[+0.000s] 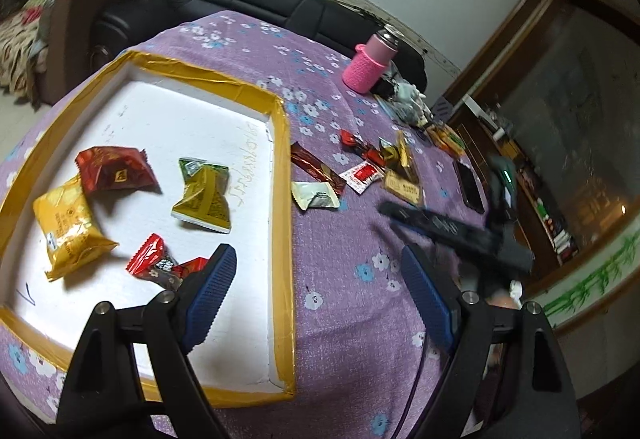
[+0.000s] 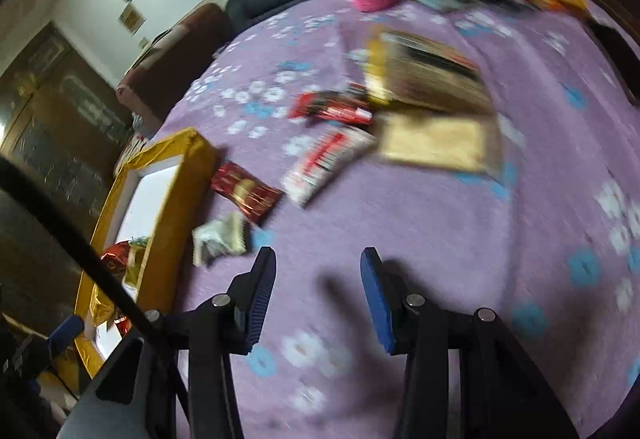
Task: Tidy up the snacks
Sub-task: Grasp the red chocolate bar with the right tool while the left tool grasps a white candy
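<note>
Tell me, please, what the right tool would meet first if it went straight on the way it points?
Probably the bare purple cloth just ahead of the right tool; nothing lies between its open fingers, and the blurred snack pile sits further on.

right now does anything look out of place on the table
Yes: four snacks lie in the yellow-edged tray, but a loose pile of packets is scattered on the purple cloth beside it, next to a phone and a pink bottle.
</note>
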The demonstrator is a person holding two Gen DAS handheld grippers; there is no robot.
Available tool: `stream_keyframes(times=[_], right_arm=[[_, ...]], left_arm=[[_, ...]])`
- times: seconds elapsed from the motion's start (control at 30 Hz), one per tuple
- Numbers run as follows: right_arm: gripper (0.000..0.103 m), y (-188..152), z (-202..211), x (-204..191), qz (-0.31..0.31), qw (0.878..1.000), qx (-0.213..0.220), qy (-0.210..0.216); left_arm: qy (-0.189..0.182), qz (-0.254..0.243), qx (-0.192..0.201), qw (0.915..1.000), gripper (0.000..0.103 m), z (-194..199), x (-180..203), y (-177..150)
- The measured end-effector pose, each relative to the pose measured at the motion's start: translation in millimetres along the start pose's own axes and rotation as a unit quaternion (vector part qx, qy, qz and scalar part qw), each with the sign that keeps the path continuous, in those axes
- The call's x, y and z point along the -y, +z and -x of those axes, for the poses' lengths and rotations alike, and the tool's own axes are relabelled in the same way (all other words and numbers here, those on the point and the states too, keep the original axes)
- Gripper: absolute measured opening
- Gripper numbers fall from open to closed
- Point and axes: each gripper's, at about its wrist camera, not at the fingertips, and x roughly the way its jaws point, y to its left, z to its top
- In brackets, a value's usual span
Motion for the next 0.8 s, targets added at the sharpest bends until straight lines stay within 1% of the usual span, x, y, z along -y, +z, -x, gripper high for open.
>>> stream_keyframes(times=[0.13,0.23,0.3,0.33,0.37,0.57,0.67,0.8], right_arm=[[0.044,21,-28,-35,0.048,0.999,-0.012,0.001],[0.044,33,-53,-58,0.087,0.996,-0.027,-0.015],[0.047,36,-66,-72,0.114,0.992,-0.031,-0.035],[0.051,38,-71,-77,0.127,0.990,-0.031,-0.044],[0.052,39,-75,-81,0.138,0.989,-0.030,-0.051],[0.053,41,-83,-86,0.165,0.983,-0.022,-0.077],[0.053,45,-80,-85,0.160,0.984,-0.018,-0.074],[0.060,52,-84,-94,0.190,0.978,-0.011,-0.085]], left_arm=[[-0.004,-0.019,-0.002,0.9998,0.084,-2,3,-2],[-0.006,-0.028,-0.004,0.9996,0.084,0,0,-2],[-0.006,-0.033,-0.002,0.9994,0.084,2,-3,-1],[-0.005,-0.034,-0.001,0.9994,0.084,3,-4,-1],[-0.003,-0.036,0.000,0.9994,0.084,3,-6,-1],[-0.006,-0.029,-0.010,0.9995,0.084,-5,-10,0],[-0.011,-0.033,-0.016,0.9993,0.084,-9,-6,-1],[-0.015,-0.037,-0.019,0.9990,0.084,-10,-2,-1]])
